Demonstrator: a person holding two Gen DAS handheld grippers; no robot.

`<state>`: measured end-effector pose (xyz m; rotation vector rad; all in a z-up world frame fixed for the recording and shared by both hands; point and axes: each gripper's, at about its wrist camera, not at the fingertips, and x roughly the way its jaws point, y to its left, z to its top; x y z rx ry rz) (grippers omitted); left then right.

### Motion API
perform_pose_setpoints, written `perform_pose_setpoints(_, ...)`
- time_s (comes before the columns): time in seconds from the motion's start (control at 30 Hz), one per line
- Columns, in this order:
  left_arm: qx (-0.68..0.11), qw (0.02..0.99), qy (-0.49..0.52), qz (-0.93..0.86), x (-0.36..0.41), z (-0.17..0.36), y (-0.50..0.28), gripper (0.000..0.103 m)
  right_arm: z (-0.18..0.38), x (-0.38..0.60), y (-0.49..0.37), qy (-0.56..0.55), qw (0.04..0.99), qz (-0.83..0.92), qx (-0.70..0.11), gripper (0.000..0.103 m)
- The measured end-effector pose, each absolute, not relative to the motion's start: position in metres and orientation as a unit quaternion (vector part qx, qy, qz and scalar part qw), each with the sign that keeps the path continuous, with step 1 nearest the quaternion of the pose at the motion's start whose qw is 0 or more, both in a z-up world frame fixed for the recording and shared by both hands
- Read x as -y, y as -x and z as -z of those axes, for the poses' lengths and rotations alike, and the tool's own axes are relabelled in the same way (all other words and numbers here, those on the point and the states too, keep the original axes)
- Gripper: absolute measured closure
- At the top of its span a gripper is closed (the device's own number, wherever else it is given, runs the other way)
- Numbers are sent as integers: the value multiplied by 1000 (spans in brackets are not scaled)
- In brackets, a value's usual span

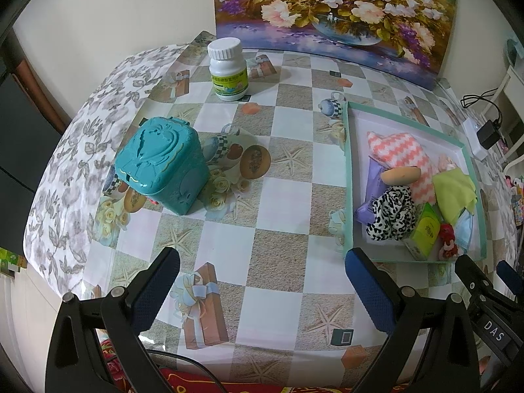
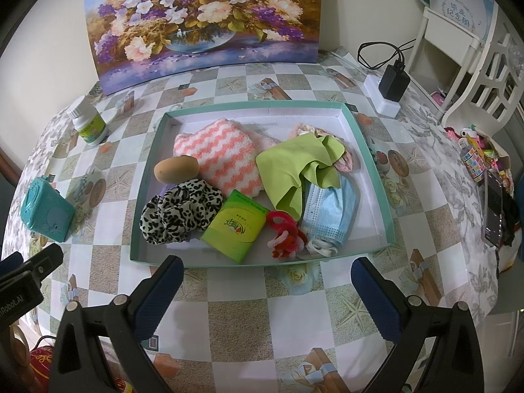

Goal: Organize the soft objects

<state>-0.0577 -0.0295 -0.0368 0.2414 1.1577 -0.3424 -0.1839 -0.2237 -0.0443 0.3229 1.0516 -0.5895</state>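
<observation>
Right wrist view shows the shallow teal cardboard tray (image 2: 370, 150) full of soft things, both the right gripper (image 2: 267, 281) and the left gripper (image 1: 262, 278) spread and empty near the table's front edge, so sorting looks finished, with only the hard teal plastic box (image 1: 163, 167) and white pill bottle (image 1: 227, 70) left outside.

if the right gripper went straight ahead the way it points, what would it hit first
Probably the near wall of the tray, which lies just ahead of the open right gripper. Clearing that, it would meet the green tissue pack. Depth is hard to judge.

At your four o'clock in the left wrist view, the right gripper's body (image 1: 491, 324) reads "DAS". At your nine o'clock in the right wrist view, the left gripper's body (image 2: 19, 298) reads "nRobot.AI". Other labels stay too blurred to read.
</observation>
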Motion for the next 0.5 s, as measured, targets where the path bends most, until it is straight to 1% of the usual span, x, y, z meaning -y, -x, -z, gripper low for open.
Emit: perform_pose_setpoints(0.5, -532, 825, -109, 159, 31, 32, 60, 2, 44, 224, 184, -151, 812, 275, -493, 0)
